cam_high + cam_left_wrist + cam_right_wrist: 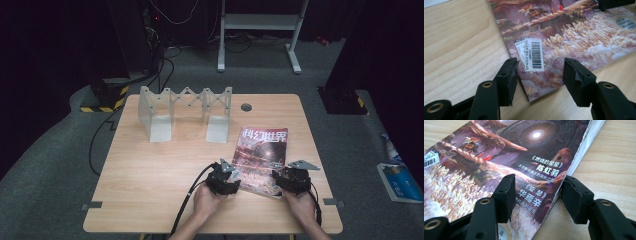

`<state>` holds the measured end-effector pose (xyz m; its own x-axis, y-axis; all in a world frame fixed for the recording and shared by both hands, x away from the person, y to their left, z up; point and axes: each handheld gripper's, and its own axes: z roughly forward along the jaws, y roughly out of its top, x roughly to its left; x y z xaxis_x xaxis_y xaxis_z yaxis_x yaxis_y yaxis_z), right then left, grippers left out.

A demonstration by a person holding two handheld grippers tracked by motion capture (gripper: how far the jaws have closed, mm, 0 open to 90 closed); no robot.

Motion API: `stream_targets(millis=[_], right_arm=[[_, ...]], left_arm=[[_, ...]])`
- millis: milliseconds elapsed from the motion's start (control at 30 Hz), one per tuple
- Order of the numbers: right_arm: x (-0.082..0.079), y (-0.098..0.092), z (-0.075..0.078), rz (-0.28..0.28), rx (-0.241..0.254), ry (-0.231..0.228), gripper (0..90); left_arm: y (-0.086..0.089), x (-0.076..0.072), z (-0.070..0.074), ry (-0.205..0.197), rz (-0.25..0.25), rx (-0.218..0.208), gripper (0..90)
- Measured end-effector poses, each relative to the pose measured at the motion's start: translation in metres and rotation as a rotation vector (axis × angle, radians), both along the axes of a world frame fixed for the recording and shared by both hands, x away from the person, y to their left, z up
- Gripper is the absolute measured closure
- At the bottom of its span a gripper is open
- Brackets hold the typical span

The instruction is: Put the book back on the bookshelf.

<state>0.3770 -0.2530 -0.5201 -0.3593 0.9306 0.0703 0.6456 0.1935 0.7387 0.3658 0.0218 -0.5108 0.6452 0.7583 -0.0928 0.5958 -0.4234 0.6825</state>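
A magazine (262, 150) with a dark fantasy cover lies flat on the wooden table (150, 170), right of centre near the front. My left gripper (233, 176) stands open at its near left corner. In the left gripper view the jaws straddle that corner of the magazine (574, 37), the barcode sticker (534, 53) between them (540, 72). My right gripper (284, 179) is open at the near right corner. In the right gripper view (537, 192) one jaw is over the cover (499, 157) and the other is beside the page edge.
A grey folding metal rack (185, 112) stands at the back of the table, left of centre. A round cable hole (246, 107) lies behind the magazine. The table's front edge is just below both hands. The other gripper's jaw (614, 3) shows across the cover.
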Motion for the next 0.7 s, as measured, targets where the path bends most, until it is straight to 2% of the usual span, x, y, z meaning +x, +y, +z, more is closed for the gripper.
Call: stream_targets(millis=[433,700], right_arm=[[-0.018,0.001,-0.001,0.037,0.008,-0.001,46.3],[-0.028,0.000,-0.003,0.051,0.037,-0.001,46.7]], left_arm=[[0.005,-0.024,0.001,0.011,-0.017,-0.002,45.8],[0.010,-0.040,0.000,0.015,-0.032,-0.014,47.5]])
